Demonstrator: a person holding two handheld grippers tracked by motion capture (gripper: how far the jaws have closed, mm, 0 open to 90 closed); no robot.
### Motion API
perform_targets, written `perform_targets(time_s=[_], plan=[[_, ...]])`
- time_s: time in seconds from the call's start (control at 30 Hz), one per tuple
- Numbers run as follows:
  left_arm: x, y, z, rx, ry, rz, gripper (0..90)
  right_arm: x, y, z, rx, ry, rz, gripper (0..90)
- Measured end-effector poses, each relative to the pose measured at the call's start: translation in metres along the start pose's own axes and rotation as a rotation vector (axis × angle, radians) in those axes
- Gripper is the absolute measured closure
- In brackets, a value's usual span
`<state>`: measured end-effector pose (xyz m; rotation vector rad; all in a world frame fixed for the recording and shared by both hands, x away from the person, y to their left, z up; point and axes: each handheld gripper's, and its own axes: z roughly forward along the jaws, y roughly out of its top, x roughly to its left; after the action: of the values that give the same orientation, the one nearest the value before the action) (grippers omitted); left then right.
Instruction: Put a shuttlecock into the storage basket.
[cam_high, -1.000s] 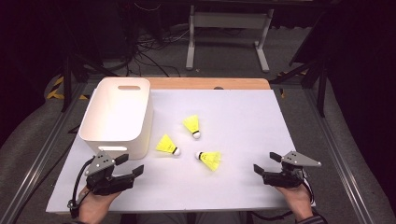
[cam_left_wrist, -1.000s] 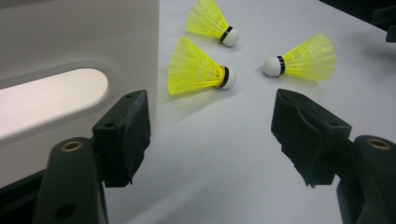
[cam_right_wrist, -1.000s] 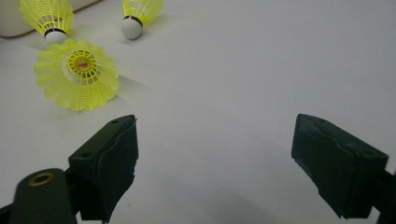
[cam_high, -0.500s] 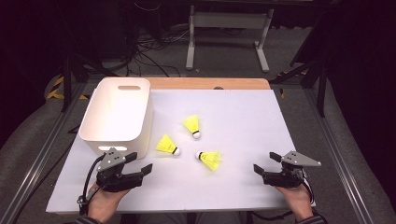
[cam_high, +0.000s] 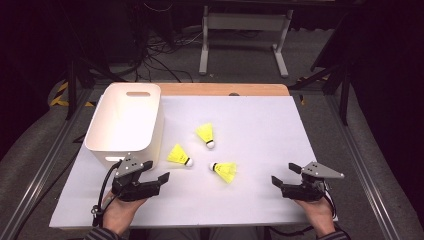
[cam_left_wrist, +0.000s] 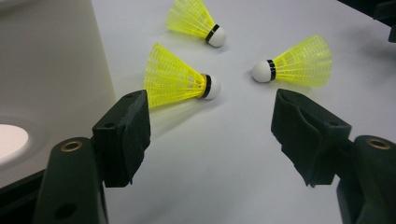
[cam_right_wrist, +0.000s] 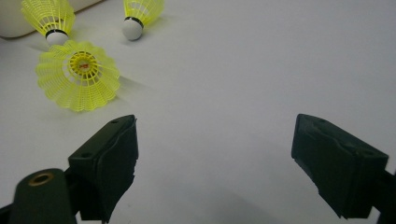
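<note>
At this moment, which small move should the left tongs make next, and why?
Probably ease the left tongs forward toward the nearest yellow plastic shuttlecock. Their jaws stand open and empty, and that shuttlecock lies on its side just ahead of them, beside the white plastic bin.

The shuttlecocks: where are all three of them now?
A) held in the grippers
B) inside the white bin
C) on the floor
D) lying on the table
D: the three shuttlecocks lie on the white table, beside the bin, and both grippers, left and right, are open and hold nothing.
</note>
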<state>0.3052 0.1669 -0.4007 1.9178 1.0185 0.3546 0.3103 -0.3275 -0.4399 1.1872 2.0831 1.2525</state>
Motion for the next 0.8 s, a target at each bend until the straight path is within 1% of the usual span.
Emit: perform_targets(time_s=[0.07,0.1,0.17,0.2,0.3,0.33,0.37,0.4,0.43,0.47,0.53,0.73,0.77,0.8], plan=[[-0.001,0.001,0.001,0.001,0.002,-0.004,29.3,0.0,0.0,0.0,0.0,0.0,-0.001,15.2],[-0.001,0.002,0.002,-0.002,0.008,0.006,29.2,0.0,0.0,0.0,0.0,-0.001,0.0,15.2],[-0.003,0.003,0.003,-0.003,0.01,0.004,29.0,0.0,0.0,0.0,0.0,0.0,-0.001,15.2],[-0.004,0.004,0.004,0.0,0.013,0.012,29.0,0.0,0.0,0.0,0.0,-0.001,0.0,15.2],[-0.006,0.007,0.007,0.007,0.002,0.008,28.8,0.0,0.0,0.0,0.0,-0.001,-0.001,15.2],[-0.007,0.008,0.008,0.009,0.007,0.011,28.8,0.0,0.0,0.0,0.0,-0.001,-0.002,15.2],[-0.007,0.009,0.009,0.016,0.004,0.008,28.8,0.0,0.0,0.0,0.0,-0.001,-0.001,15.2],[-0.008,0.01,0.011,0.017,0.014,0.017,28.8,0.0,0.0,0.0,0.0,-0.001,-0.002,15.2],[-0.009,0.01,0.012,0.023,0.01,0.019,28.8,0.0,0.0,0.0,0.001,-0.001,-0.002,15.2],[-0.009,0.011,0.013,0.025,0.019,0.024,28.8,0.0,0.0,0.0,0.0,-0.001,-0.002,15.2],[-0.01,0.013,0.016,0.035,0.02,0.022,28.8,0.0,0.0,0.0,0.0,-0.001,-0.001,15.3],[-0.011,0.017,0.024,0.04,0.023,0.004,28.6,0.0,0.0,0.0,-0.002,0.0,-0.002,15.3],[-0.012,0.018,0.025,0.042,0.021,-0.005,28.5,0.0,0.0,0.0,-0.002,0.0,-0.002,15.3],[-0.012,0.019,0.026,0.043,0.022,-0.003,28.4,0.0,0.0,0.0,-0.002,0.001,-0.002,15.3]])
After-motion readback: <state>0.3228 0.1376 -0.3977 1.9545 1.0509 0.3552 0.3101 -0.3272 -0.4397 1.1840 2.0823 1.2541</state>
